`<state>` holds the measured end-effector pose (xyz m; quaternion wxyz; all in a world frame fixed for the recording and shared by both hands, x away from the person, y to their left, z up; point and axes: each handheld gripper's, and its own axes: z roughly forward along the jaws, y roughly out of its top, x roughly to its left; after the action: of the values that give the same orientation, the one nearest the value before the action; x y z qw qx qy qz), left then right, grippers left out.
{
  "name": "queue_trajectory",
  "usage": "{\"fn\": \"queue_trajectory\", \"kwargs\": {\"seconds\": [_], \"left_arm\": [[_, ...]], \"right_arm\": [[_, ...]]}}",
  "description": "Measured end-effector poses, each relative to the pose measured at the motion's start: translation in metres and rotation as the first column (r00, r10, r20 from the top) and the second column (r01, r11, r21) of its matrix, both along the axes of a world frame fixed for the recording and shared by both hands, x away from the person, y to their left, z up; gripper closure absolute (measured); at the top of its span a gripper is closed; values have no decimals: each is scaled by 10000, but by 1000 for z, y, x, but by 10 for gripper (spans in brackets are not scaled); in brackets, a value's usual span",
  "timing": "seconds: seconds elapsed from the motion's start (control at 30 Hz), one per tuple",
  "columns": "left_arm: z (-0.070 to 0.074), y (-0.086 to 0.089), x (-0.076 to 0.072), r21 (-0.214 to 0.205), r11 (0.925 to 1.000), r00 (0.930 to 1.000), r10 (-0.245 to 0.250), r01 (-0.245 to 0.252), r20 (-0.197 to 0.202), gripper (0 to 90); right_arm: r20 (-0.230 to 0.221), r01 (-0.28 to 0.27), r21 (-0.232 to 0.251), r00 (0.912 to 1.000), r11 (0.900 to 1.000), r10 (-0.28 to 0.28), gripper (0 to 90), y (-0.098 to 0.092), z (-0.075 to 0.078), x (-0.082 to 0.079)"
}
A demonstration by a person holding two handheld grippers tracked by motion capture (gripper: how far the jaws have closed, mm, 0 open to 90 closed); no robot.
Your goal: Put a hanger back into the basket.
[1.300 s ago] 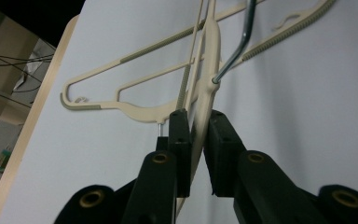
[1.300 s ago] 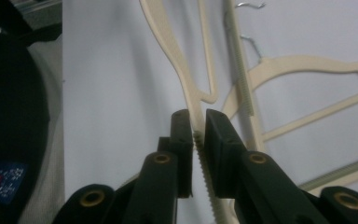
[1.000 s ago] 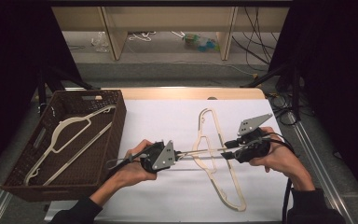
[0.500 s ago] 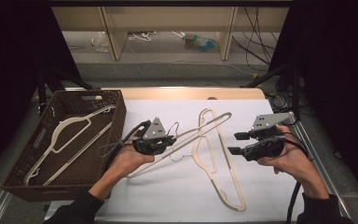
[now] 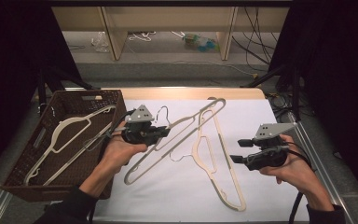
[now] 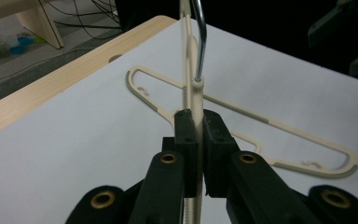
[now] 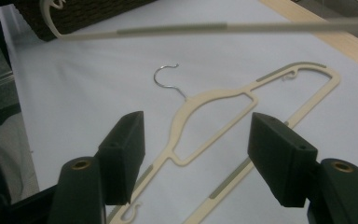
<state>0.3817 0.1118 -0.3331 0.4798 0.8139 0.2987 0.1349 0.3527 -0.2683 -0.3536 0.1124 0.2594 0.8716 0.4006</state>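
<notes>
On the tabletop: a white sheet covers most of it, with a bare wooden strip along the far edge.
Left tongs: clamped tight on the neck of the lifted hanger, just under its wire hook; in the left gripper view the pads press on the cream neck from both sides.
Lifted hanger: cream plastic, raised off the sheet and tilted; one end reaches to the far right, the other slants down to the near left, close to the basket.
Right tongs: jaws well apart with nothing between them, having just been opening; held above the right part of the sheet, pointing left, well apart from the lifted hanger.
Second hanger: cream, flat on the sheet between the two tongs, its hook pointing left; in the right gripper view it lies beyond the spread jaws, untouched.
Basket: dark woven, at the left edge, holding another cream hanger.
</notes>
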Motion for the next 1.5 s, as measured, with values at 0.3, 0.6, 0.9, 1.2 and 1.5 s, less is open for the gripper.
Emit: {"fn": "queue_trajectory", "kwargs": {"seconds": [0.3,0.6,0.9,1.2,1.5], "left_arm": [[28,23,-4,-787,9956,9987,511,-515,-76,860],[55,42,-6,-1233,9895,9969,727,-760,-309,860],[90,91,-1,-1531,9768,9887,1465,-1499,-331,860],[101,158,2,-1473,9574,9685,2487,-2482,-152,860],[86,214,5,-1153,9327,9397,3406,-3417,-296,861]], "right_arm": [[-246,517,-168,9983,9985,-521,328,5,-17,-2],[-419,424,-331,9982,9986,-438,321,10,-22,-3],[-425,356,-329,9984,9988,-370,321,10,-22,-5],[-514,421,-338,9977,9985,-438,321,9,-23,-4],[-508,528,-304,9972,9981,-543,318,3,-25,-6]]}}
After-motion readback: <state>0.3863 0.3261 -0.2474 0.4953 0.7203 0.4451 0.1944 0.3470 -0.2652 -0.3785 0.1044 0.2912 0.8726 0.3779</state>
